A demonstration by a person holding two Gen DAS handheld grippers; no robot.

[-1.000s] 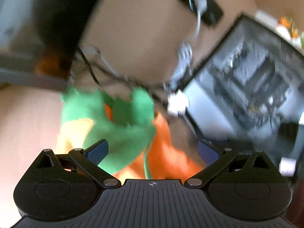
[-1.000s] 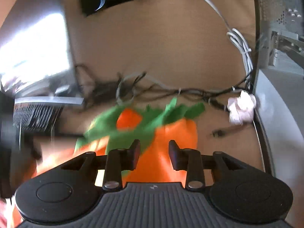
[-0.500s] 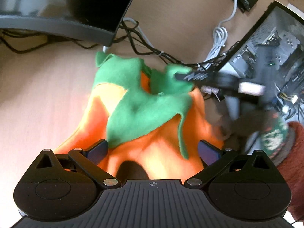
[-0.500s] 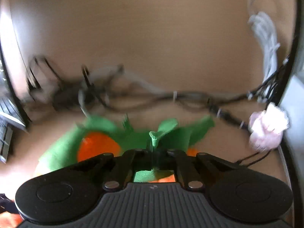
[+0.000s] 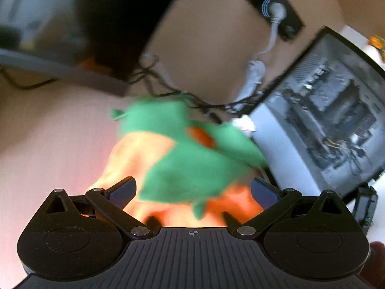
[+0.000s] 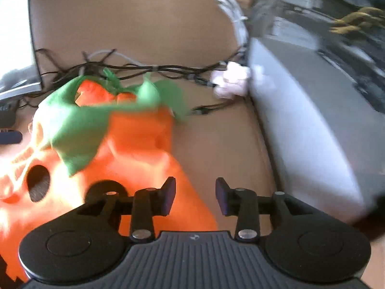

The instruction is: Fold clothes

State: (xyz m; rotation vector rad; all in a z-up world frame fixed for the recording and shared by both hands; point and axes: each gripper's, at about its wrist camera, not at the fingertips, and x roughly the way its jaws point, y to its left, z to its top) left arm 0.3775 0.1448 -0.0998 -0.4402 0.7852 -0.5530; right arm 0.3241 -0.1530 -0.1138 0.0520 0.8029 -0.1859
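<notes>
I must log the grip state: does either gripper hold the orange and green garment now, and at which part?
Nothing is held. The right gripper is opening with no fabric pinched. The left gripper stands wide open over the garment, its pads not pressing it.

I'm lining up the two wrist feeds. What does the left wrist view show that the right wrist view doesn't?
Left wrist only: the left claw, open over the costume, and a white plug in a black power strip.
Right wrist only: the right claw, opening with nothing pinched, and a dark round hole in the orange fabric.
Both: the orange and green costume, tangled cables, grey computer case.
</notes>
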